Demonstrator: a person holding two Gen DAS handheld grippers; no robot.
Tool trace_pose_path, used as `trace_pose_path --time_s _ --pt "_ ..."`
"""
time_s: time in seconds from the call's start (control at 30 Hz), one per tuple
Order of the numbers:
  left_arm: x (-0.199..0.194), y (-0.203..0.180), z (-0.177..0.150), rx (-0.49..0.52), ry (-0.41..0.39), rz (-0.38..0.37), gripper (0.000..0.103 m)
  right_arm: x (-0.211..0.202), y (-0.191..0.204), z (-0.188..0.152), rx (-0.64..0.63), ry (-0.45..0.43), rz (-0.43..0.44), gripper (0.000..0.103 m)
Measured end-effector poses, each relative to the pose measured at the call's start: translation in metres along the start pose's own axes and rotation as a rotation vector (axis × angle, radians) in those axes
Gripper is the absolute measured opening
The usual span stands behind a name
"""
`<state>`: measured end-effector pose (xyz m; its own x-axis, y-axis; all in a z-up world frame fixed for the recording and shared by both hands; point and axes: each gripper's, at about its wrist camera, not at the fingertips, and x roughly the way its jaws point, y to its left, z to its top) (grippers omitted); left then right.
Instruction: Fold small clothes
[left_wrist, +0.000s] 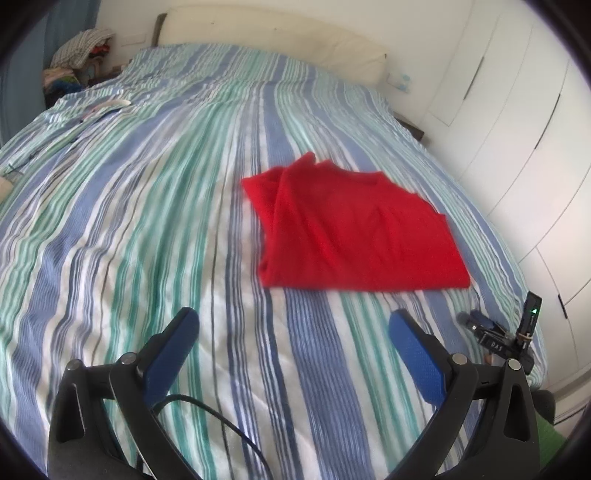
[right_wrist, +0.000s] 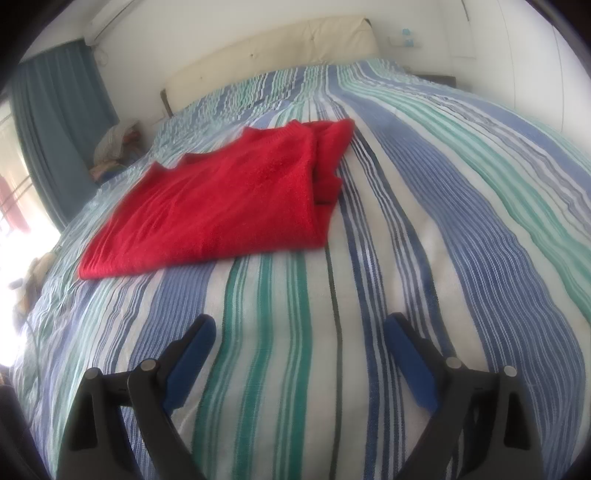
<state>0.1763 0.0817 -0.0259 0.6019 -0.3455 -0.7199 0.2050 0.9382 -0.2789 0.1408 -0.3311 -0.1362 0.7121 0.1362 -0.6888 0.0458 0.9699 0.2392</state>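
Lying partly folded on the bed (left_wrist: 147, 221), the red top (left_wrist: 354, 229) sits ahead of both grippers, left (left_wrist: 291, 325) and right (right_wrist: 299, 332), jaws apart and empty; neither looks clearly nearer.

Bedroom in a home. Large bed (left_wrist: 147, 221) under a striped blue, green and white cover; padded cream headboard (left_wrist: 273, 40) against the wall. White wardrobe doors (left_wrist: 517, 129) along one side. Blue curtain (right_wrist: 62, 122) by a bright window. Pile of clothes (left_wrist: 81, 55) heaped beside the bed.
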Motion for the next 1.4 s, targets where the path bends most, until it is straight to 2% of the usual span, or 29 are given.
trace_pose_path --time_s 0.07,0.1,0.17,0.2,0.23,0.3,0.33,0.4,0.47,0.53,0.63,0.73,1.0,1.13,1.23,1.33,1.4 --pt "0.015 0.000 -0.010 0.027 0.016 -0.001 0.102 0.000 0.000 0.000 0.001 0.000 0.001 0.092" --pt "0.021 0.001 -0.015 0.056 -0.006 0.001 0.102 0.000 0.000 0.000 0.001 0.000 0.001 0.092" --pt "0.029 -0.002 -0.025 0.142 -0.067 0.057 0.102 0.000 0.000 0.000 0.000 0.001 0.001 0.092" --pt "0.032 -0.007 -0.026 0.189 -0.050 0.100 0.102 0.000 0.000 0.000 0.000 0.001 0.001 0.093" --pt "0.032 -0.011 -0.024 0.233 -0.041 0.103 0.102 0.000 0.000 0.000 0.000 0.003 0.001 0.093" --pt "0.024 -0.015 -0.022 0.306 -0.100 0.077 0.102 0.001 0.000 0.001 -0.001 0.013 -0.003 0.094" --pt "0.021 -0.015 -0.022 0.333 -0.129 0.101 0.102 0.002 0.001 0.003 -0.003 0.027 -0.009 0.094" --pt "0.021 -0.014 -0.020 0.357 -0.136 0.152 0.102 0.002 0.003 0.013 0.000 0.074 -0.012 0.093" --pt "0.021 -0.008 -0.018 0.319 -0.122 0.133 0.102 -0.001 0.000 0.029 0.032 0.097 0.022 0.093" --pt "0.024 -0.001 -0.018 0.252 -0.095 0.079 0.102 -0.007 -0.003 0.046 0.060 0.082 0.056 0.093" --pt "0.032 0.004 -0.017 0.189 -0.047 0.033 0.102 -0.009 -0.004 0.065 0.033 0.052 0.039 0.093" --pt "0.032 0.006 -0.017 0.186 -0.056 0.050 0.102 -0.003 -0.008 0.073 0.028 0.060 0.011 0.093" --pt "0.026 0.022 -0.009 0.133 -0.062 0.044 0.102 0.007 -0.039 0.094 0.241 0.044 0.038 0.093" --pt "0.022 0.031 -0.006 0.103 -0.077 0.055 0.102 0.005 -0.045 0.135 0.250 0.014 0.018 0.093" --pt "0.023 0.036 -0.003 0.076 -0.079 0.051 0.102 0.004 -0.052 0.166 0.277 -0.025 0.059 0.093" --pt "0.028 0.039 -0.003 0.064 -0.063 0.055 0.102 0.020 -0.064 0.171 0.331 0.022 0.083 0.093" --pt "0.031 0.040 -0.004 0.064 -0.056 0.061 0.102 0.039 -0.068 0.163 0.353 0.088 0.101 0.093"
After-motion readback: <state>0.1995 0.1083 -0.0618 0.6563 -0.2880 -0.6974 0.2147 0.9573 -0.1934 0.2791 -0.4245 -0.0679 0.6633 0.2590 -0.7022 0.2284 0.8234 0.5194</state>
